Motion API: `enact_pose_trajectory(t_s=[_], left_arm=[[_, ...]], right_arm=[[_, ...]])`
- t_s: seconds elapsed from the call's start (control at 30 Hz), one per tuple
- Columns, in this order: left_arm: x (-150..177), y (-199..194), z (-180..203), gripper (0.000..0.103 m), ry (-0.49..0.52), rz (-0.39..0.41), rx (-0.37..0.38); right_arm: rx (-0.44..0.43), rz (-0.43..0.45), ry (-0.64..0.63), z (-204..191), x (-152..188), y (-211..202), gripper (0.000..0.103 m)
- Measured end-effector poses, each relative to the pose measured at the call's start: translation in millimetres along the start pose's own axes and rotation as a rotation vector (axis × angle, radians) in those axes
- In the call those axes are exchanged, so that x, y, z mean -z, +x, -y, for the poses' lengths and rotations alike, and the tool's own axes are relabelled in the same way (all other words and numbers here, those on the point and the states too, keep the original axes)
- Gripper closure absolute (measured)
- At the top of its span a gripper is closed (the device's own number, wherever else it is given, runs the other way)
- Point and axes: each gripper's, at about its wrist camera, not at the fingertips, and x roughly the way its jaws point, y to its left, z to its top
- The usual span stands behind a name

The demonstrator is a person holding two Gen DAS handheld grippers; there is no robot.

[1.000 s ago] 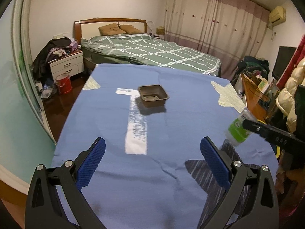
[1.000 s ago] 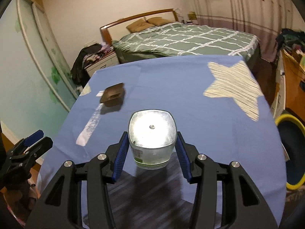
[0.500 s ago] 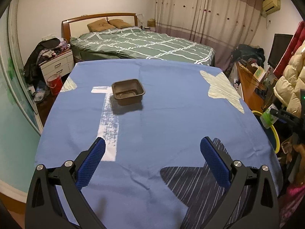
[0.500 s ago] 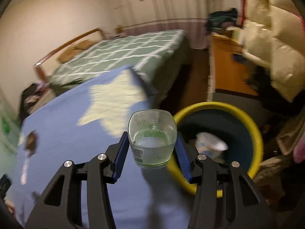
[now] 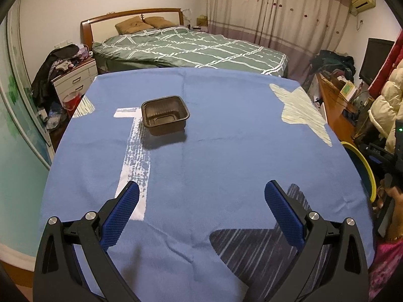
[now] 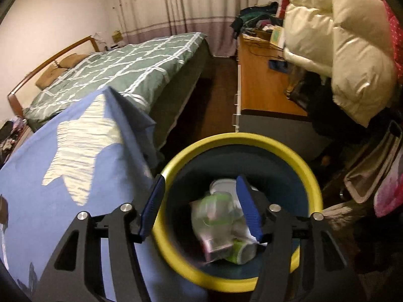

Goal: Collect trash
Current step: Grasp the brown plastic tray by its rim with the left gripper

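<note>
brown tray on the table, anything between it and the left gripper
Nothing visible does. The brown tray sits alone on the blue tablecloth, and only bare cloth lies between it and the left gripper, whose jaws stand wide open with nothing in them.

Wide-spread left claw [image 5: 201, 198] above blue tablecloth [image 5: 226, 151], dark plastic tray [image 5: 165, 114] further off, bed [image 5: 191, 47] beyond.

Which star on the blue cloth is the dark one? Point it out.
The dark striped star at the near edge, just ahead of the left gripper. The pale star lies at the far right corner, near the yellow-rimmed bin.
</note>
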Motion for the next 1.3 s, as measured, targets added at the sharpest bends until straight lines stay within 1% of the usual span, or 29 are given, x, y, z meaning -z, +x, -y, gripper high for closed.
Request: enact_pose_trajectory(t_s=[0.07,0.13,0.27,0.43,0.7,0.93,1.17,1.2,1.27,1.3], left_arm=[[-4,5,-3,0.005,-0.005,-0.002,-0.008],[-11,12,-6,0.005,-0.011,-0.005,-0.02],[-27,29,-15,0.005,-0.033,-0.006,-0.055],[-55,62,-31,0.005,-0.103,-0.037,-0.064],[-88,104,-49,0.005,-0.174,-0.08,-0.112],[-102,134,-58,0.005,-0.205,-0.12,-0.141],[-107,154,-59,0.005,-0.194,-0.141,-0.163],[-107,156,-60,0.007,-0.197,-0.145,-0.161],[-107,159,-61,0.018,-0.202,-0.149,-0.148],[-106,158,-63,0.028,-0.202,-0.151,-0.142]], right_arm=[[-0.026,0.004,-0.034,-10,6,2,0.046],[-0.049,0.01,-0.048,-11,6,3,0.044],[-0.036,0.024,-0.077,-19,5,0,0.039],[-0.04,0.012,-0.084,-27,3,-2,0.039],[-0.059,-0.003,-0.088,-34,1,0,0.038],[-0.074,-0.013,-0.09,-36,2,2,0.038],[-0.085,-0.02,-0.087,-36,3,3,0.039],[-0.086,-0.02,-0.087,-36,2,3,0.038],[-0.087,-0.019,-0.088,-36,2,3,0.039],[-0.089,-0.019,-0.09,-36,3,3,0.039]])
